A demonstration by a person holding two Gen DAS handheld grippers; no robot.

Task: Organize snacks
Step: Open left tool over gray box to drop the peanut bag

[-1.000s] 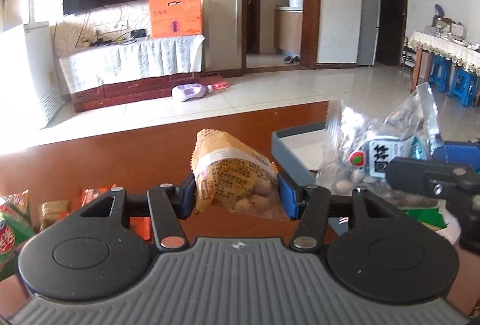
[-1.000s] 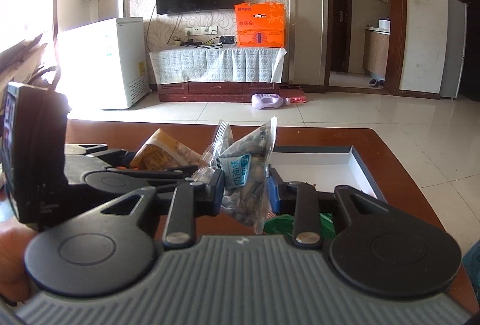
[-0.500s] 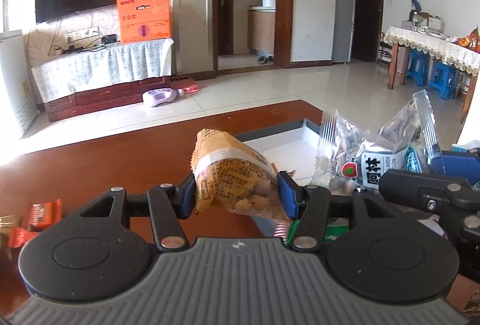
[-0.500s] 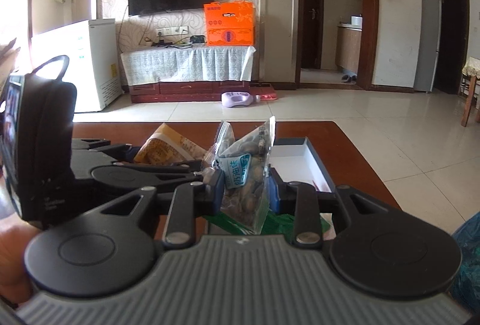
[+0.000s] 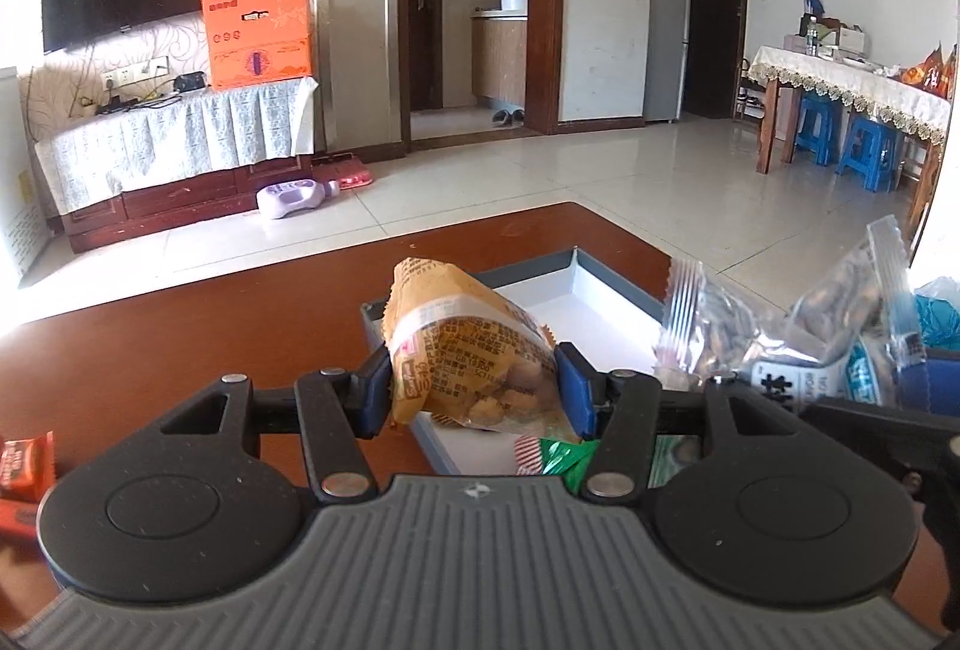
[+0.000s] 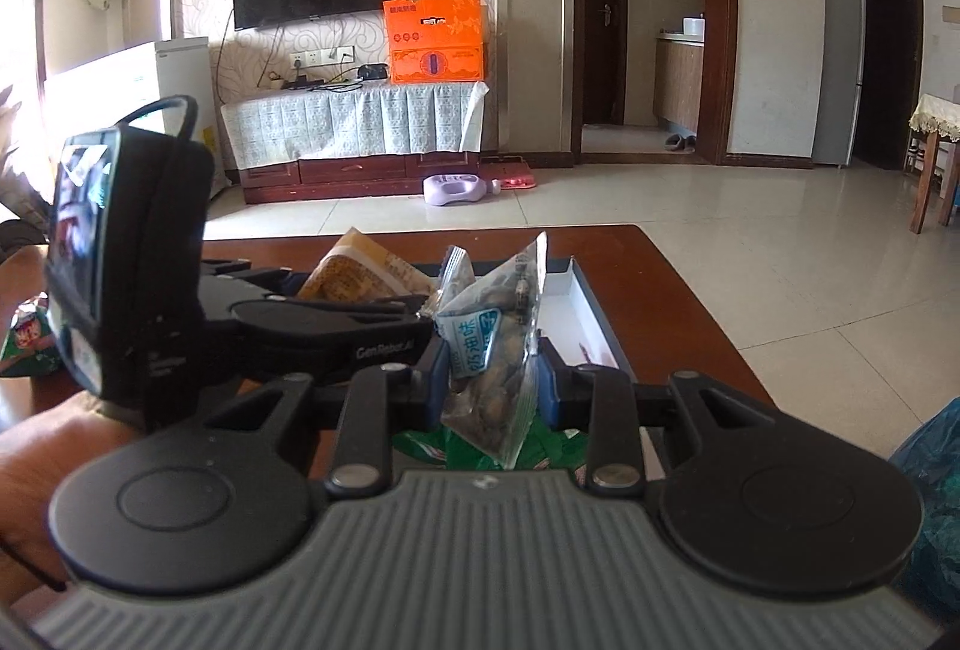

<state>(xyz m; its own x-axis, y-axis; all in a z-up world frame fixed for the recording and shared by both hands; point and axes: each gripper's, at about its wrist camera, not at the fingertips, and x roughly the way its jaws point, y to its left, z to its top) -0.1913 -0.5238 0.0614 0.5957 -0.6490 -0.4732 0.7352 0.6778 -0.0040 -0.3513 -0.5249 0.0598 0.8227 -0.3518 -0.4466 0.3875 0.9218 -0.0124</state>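
1. Left wrist view: left gripper (image 5: pixel 474 395), jaws clamped on the yellow crinkled plastic snack packet (image 5: pixel 465 353) at frame centre, holds it above the grey-walled, white-floored shallow box (image 5: pixel 618 290), apparently for deposit.
2. Right wrist view: right gripper (image 6: pixel 489 380), jaws clamped on the clear plastic nut bag (image 6: pixel 501 344), centre frame, over the same box.

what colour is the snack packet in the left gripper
Yellow-orange, with a pale band of small print. The snack packet shows best in the left wrist view.

Two claws (image 5: pixel 474 392), two held snack packets (image 5: pixel 462 350), one box (image 5: pixel 618 284).
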